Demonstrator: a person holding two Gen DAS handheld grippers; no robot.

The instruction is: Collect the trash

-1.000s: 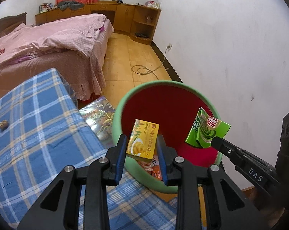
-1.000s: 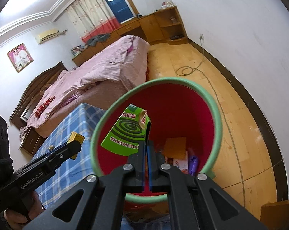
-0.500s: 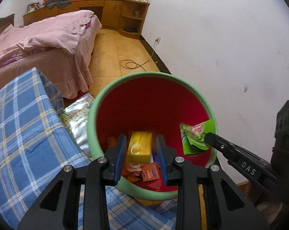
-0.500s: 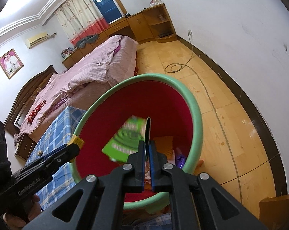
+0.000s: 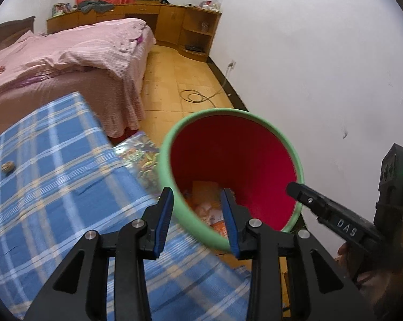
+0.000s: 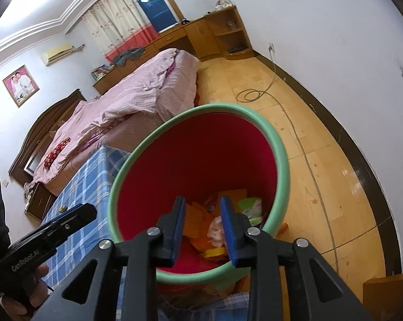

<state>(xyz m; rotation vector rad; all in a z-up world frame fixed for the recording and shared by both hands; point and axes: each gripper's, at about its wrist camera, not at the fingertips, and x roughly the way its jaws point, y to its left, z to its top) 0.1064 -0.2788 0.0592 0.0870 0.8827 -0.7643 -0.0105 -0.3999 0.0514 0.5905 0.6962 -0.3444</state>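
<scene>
A bin with a green rim [image 5: 180,214] [image 6: 279,155] and red inside stands on the floor beside the table. Several wrappers and boxes lie at its bottom, among them a green packet [image 6: 250,206] and orange cartons [image 5: 205,194] [image 6: 198,214]. My left gripper [image 5: 197,200] hangs over the bin's near rim, its jaws opening with nothing between them. My right gripper [image 6: 202,206] hangs above the bin's mouth, its jaws also opening and empty. The right gripper shows in the left wrist view at the right [image 5: 295,188]. A small brown scrap [image 5: 7,166] lies on the blue plaid tablecloth [image 5: 54,187].
A bed with a pink cover [image 5: 67,53] stands behind the table. A glossy printed sheet [image 5: 139,155] lies between table and bin. A coiled cable [image 6: 252,95] runs along the tiled floor by the white wall. Wooden cabinets [image 5: 174,21] line the far wall.
The yellow box has left my left gripper and the green packet has left my right gripper; both went into the bin. Both pairs of jaws have widened. The left gripper has drawn back.
</scene>
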